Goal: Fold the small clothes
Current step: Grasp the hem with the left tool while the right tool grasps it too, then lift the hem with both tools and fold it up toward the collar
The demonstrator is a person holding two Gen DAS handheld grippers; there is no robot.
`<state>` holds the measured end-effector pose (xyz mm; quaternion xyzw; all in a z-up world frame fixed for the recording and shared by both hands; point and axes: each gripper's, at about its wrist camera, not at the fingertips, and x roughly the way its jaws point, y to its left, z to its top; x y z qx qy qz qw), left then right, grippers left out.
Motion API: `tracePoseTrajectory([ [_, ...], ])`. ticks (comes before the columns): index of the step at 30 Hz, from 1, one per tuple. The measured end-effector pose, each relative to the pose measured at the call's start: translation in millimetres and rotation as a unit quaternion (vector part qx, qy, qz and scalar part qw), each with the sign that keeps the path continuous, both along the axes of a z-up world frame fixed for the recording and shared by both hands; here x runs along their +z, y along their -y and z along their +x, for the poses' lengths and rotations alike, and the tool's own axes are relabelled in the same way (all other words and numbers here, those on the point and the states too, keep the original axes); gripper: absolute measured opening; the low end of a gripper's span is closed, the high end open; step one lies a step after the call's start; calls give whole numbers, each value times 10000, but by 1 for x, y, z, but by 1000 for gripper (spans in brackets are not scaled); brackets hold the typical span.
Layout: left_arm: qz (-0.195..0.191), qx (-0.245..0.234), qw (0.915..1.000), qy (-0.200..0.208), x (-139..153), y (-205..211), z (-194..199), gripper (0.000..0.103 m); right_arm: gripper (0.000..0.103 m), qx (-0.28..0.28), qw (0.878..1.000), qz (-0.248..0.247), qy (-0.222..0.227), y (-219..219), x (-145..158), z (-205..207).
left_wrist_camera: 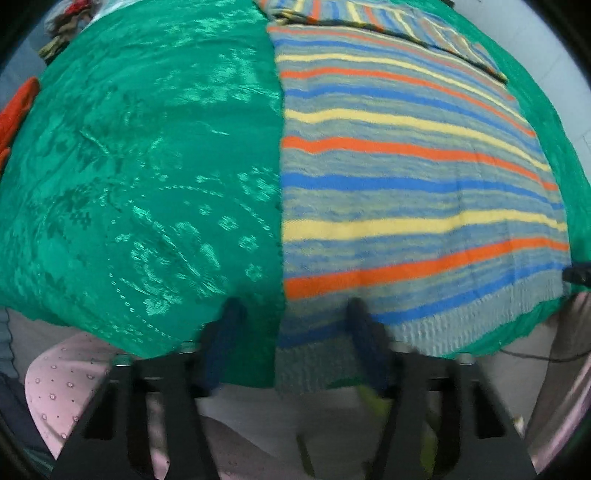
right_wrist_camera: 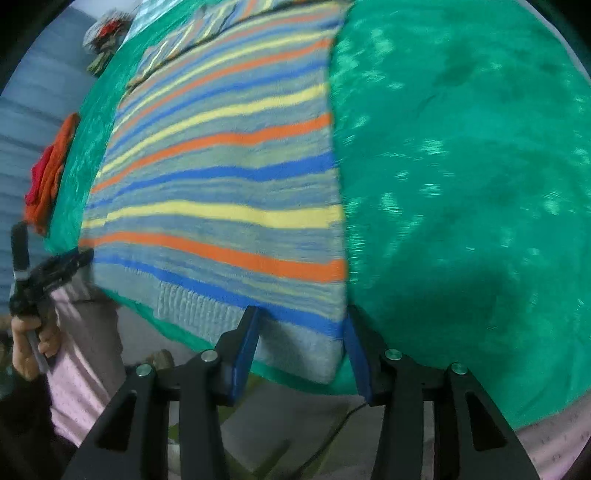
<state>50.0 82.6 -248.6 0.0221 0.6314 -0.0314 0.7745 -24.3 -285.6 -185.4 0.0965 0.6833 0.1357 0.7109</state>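
Observation:
A striped knit sweater (left_wrist_camera: 406, 192) in grey, blue, yellow and orange lies flat on a green patterned cloth (left_wrist_camera: 140, 177); it also shows in the right wrist view (right_wrist_camera: 229, 199). One sleeve (left_wrist_camera: 424, 26) is folded across the far end. My left gripper (left_wrist_camera: 291, 310) is open, its jaws astride the sweater's near left hem corner. My right gripper (right_wrist_camera: 301, 317) is open, its jaws astride the near right hem corner. The left gripper (right_wrist_camera: 48, 273) also shows at the left edge of the right wrist view, held by a hand.
The green cloth (right_wrist_camera: 461, 184) covers the table to its near edge. Orange and red clothes (right_wrist_camera: 48, 173) lie at the far left edge. A heap of other garments (right_wrist_camera: 105, 33) sits at the far corner. The person's pink patterned clothing (left_wrist_camera: 62, 384) is close below the table edge.

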Motion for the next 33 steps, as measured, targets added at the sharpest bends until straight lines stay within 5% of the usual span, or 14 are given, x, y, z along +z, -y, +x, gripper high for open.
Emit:
tracePoseTrajectory([
  [1, -60, -27, 9999, -91, -1, 2, 0, 6, 6, 52, 10000, 35, -21, -2, 1, 1],
  [5, -191, 57, 9996, -217, 6, 5, 1, 3, 5, 160, 9997, 187, 11, -8, 12, -1],
  [12, -1566, 816, 9834, 409, 51, -25, 37, 3, 5, -1089, 9816, 1244, 960, 24, 56, 21],
  [19, -1792, 1308, 9647, 1416, 82, -37, 148, 3, 5, -1851, 9492, 1648, 1939, 38, 73, 119],
  [22, -1848, 1409, 9606, 1525, 78, -42, 206, 3, 5, -1951, 9437, 1629, 2119, 44, 74, 169],
  [28, -1756, 1463, 9633, 1410, 66, -37, 299, 3, 5, -1984, 9460, 1601, 2001, 50, 57, 274],
  [33, -1771, 1676, 9640, 1062, 41, -46, 367, 6, 5, -2301, 9369, 2121, 1559, 72, 13, 340],
])
